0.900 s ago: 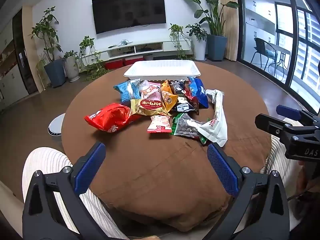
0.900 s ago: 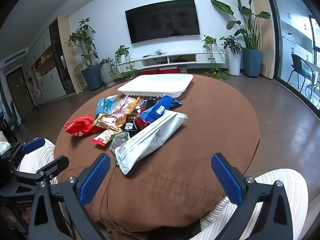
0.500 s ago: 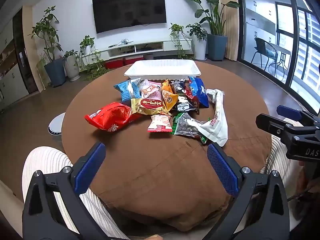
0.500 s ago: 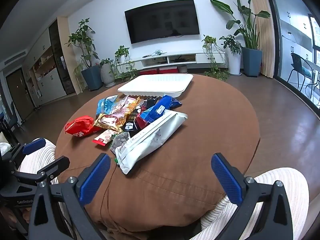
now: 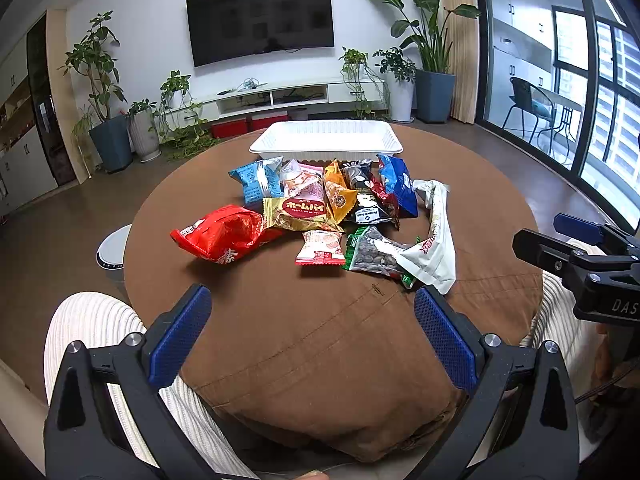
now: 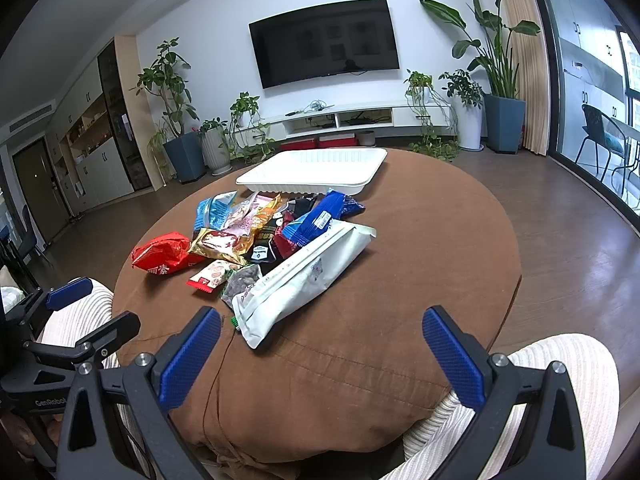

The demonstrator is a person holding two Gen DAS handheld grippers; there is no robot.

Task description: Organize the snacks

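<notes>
A pile of snack packets lies on the round brown table (image 5: 320, 340). It includes a red bag (image 5: 220, 236) (image 6: 162, 254), a gold packet (image 5: 300, 214), a light blue bag (image 5: 256, 180), a dark blue bag (image 5: 396, 184) (image 6: 320, 216), a long white bag (image 5: 434, 240) (image 6: 300, 280) and a small pink packet (image 5: 320, 247). An empty white tray (image 5: 326, 138) (image 6: 316, 170) stands behind the pile. My left gripper (image 5: 312, 340) is open and empty near the table's front edge. My right gripper (image 6: 320, 354) is open and empty, also at the front edge, to the right.
The person's knees in white ribbed trousers (image 5: 92, 320) (image 6: 552, 376) flank the table's near edge. A round white device (image 5: 112, 248) sits on the floor left of the table. Potted plants (image 5: 108, 92) and a TV (image 5: 260, 20) line the far wall.
</notes>
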